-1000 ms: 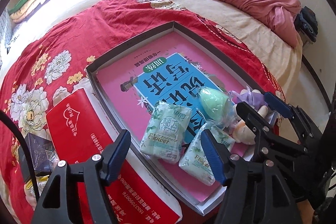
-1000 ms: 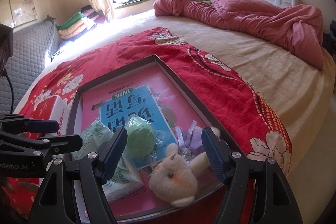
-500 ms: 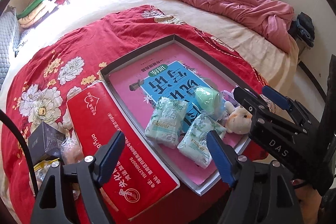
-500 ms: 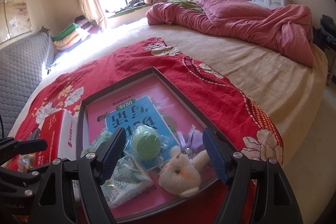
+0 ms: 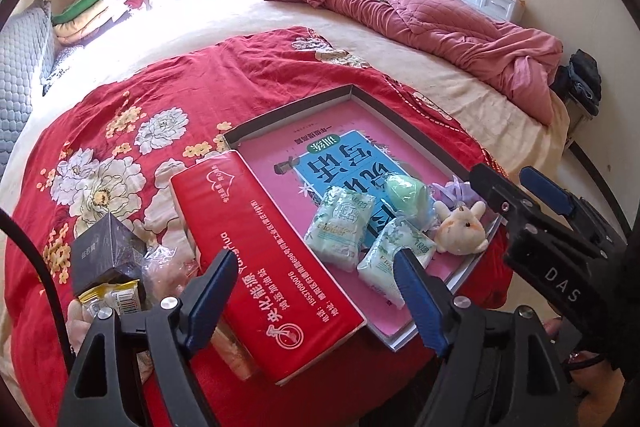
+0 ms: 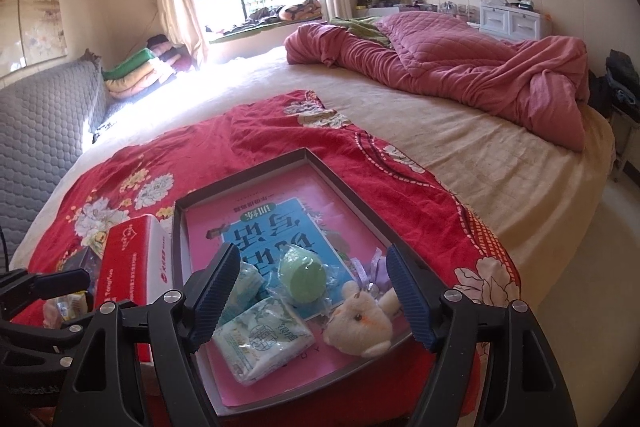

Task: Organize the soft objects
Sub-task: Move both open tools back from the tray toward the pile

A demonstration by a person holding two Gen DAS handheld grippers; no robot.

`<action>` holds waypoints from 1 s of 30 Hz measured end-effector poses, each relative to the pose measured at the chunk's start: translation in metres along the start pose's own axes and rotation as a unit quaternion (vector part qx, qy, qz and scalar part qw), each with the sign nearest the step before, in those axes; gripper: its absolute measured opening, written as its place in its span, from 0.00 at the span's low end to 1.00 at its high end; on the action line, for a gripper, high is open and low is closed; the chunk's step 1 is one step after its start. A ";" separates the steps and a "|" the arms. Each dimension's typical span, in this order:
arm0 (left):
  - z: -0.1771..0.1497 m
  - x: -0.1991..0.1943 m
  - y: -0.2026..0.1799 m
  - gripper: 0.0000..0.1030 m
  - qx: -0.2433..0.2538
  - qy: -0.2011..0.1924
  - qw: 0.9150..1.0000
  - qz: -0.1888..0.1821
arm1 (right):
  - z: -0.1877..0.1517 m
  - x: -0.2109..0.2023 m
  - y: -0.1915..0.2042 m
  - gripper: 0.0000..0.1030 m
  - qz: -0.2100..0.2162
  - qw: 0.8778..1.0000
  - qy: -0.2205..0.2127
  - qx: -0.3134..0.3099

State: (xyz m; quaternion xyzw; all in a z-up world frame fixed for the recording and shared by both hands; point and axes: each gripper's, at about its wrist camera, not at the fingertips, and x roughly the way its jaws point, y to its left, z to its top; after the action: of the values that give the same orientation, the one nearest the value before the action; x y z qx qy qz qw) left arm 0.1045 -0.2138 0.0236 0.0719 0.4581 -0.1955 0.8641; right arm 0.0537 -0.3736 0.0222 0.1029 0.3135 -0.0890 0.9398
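Left gripper [image 5: 316, 293]: fingers wide apart, empty.
Right gripper [image 6: 310, 293]: fingers wide apart, empty.
Tray [image 6: 340, 183]: tissue packs [image 6: 264, 341], plush toy [image 6: 358, 323] at near end.

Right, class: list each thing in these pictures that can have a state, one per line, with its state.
Left gripper: open, empty.
Right gripper: open, empty.
Shallow grey box: open, no lid on.
Plush bunny: lying in the box.
Two tissue packs: sealed.
Green sponge: bagged.
Pink quilt: bunched up.
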 end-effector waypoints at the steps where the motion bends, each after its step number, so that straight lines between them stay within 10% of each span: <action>1: -0.001 -0.002 0.002 0.77 -0.001 -0.002 1.000 0.001 | 0.002 -0.004 0.003 0.74 0.004 1.000 -0.003 0.001; 30: -0.034 -0.070 0.063 0.77 -0.047 -0.049 0.997 0.036 | 0.004 -0.064 0.081 0.75 0.052 0.995 -0.022 -0.077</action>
State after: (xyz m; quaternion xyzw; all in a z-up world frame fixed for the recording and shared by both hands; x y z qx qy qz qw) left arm 0.0685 -0.1267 0.0580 0.0376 0.4210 -0.1460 0.8944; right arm 0.0244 -0.2900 0.0750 0.0442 0.2930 -0.0180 0.9549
